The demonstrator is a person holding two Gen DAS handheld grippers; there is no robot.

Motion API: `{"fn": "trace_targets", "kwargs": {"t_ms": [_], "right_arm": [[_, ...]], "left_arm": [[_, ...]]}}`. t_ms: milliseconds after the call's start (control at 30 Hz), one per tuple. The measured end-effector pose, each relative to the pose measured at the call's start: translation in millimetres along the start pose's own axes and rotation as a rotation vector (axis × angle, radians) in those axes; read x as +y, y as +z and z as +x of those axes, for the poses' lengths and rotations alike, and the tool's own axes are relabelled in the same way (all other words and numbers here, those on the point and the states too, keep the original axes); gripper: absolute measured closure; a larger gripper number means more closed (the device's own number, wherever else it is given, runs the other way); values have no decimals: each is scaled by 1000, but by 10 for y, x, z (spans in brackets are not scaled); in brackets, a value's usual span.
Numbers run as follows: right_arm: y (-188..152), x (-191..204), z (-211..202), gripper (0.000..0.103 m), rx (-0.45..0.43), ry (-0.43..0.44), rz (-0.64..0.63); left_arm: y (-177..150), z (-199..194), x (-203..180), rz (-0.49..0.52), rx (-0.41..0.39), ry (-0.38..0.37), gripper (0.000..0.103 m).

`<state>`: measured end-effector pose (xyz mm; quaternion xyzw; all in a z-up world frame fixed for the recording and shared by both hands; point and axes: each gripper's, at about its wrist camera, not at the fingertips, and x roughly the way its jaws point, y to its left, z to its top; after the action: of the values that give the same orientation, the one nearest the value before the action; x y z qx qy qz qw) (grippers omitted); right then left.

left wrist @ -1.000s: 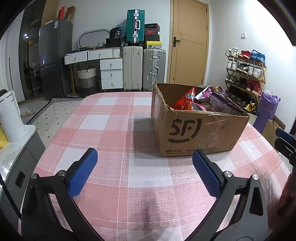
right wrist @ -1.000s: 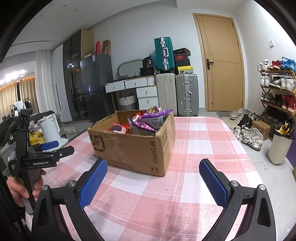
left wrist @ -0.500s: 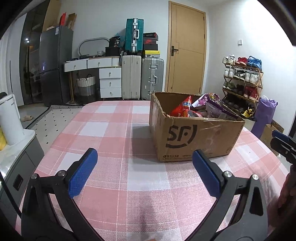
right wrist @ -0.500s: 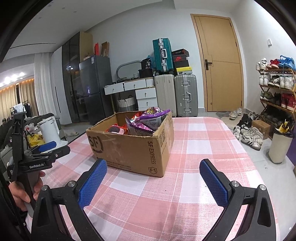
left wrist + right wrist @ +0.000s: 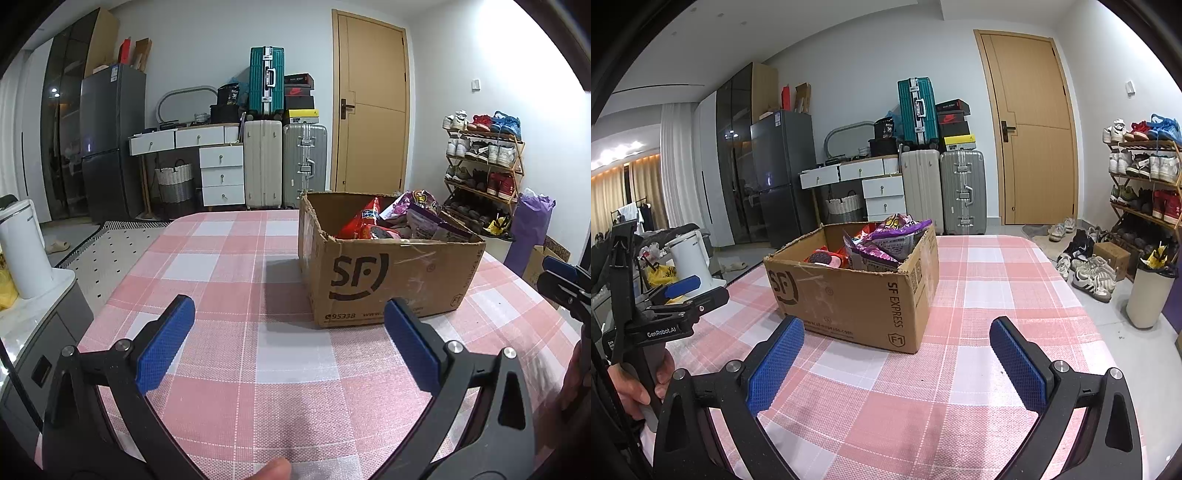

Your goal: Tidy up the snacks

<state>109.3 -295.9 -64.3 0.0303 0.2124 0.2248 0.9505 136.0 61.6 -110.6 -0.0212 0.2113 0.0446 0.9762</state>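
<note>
We hold the left gripper point(image 5: 290, 325) low over the table point(image 5: 221, 266), its jaws spread wide with nothing between them; the fingers point(image 5: 166, 343) are black plastic arms faced with ribbed blue rubber pads. The right gripper point(image 5: 897, 347) hangs the same way, jaws wide apart and empty, above the same cloth, a woven pink-and-white check with a fine, slightly rough weave. The box point(image 5: 388, 273), an open brown corrugated carton with a frayed, torn top edge and a black "SF" logo on its side, sits right of centre in the left view and centre left in the right view, flat on the cloth and ahead of both grippers, apart from them. Inside it lie the snacks point(image 5: 886, 243): crinkled glossy foil bags, purple ones standing above the rim and red ones lower down, heaped loosely toward the box's far side in the left view. At the lower left of the right view a hand point(image 5: 631, 384) grips the left tool's handle, which carries a "GenRobot.AI" label. Behind the table, in the upper middle of both frames, hard-shell ribbed suitcases point(image 5: 284, 162) stand upright by a plain wooden door point(image 5: 371, 107), and a slatted wooden shoe rack point(image 5: 484, 158) fills the right edge.
</note>
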Motion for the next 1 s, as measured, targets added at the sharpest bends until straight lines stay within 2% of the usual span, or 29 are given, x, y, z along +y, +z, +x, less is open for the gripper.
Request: {"fn": "trace_targets", "kwargs": {"t_ms": [1000], "right_arm": [[-7,-1,4,1,2,0,-1]], "left_arm": [[-11,38,20,1,2,-7,1]]}}
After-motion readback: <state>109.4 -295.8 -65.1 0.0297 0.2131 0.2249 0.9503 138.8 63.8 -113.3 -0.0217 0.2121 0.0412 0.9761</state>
